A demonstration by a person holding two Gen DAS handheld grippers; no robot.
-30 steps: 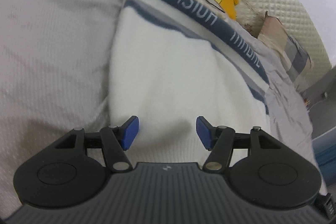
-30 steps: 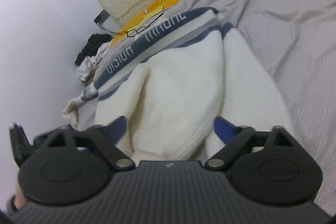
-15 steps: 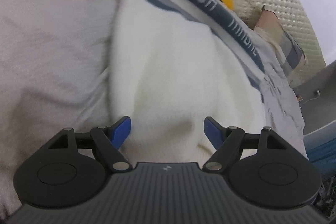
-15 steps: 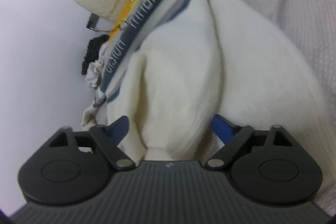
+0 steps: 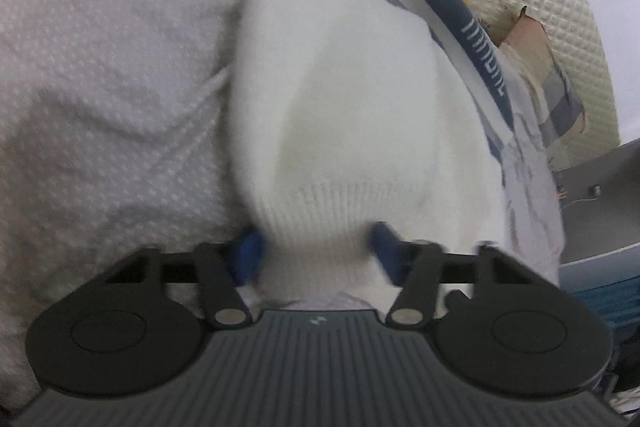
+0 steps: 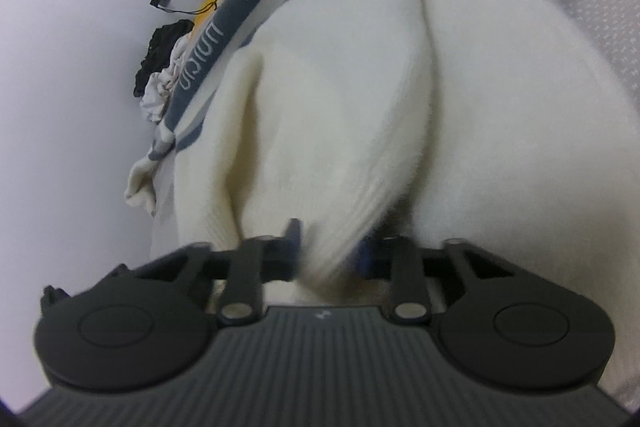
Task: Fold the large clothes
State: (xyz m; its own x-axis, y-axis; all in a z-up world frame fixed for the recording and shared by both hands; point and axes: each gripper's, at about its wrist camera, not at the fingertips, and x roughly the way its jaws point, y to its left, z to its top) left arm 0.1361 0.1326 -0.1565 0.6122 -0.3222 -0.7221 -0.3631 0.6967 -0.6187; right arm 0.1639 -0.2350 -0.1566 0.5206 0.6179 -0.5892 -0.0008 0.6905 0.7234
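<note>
- Left gripper [image 5: 318, 253]: blue pads clamp the ribbed hem of the fluffy white knitted sweater [image 5: 352, 131] (navy lettered band ahead).
- Right gripper [image 6: 328, 247]: narrowed, pinching a bunched hem fold of that sweater [image 6: 340, 115].
- Grey textured bedspread [image 5: 112, 67] lies left of the left gripper.

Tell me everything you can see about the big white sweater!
The sweater looks soft, fuzzy and creamy white, with a ribbed hem and a dark blue band carrying pale letters near its far end. It lies bunched in folds on the grey bedspread. The left gripper and the right gripper each close on its ribbed hem.
</note>
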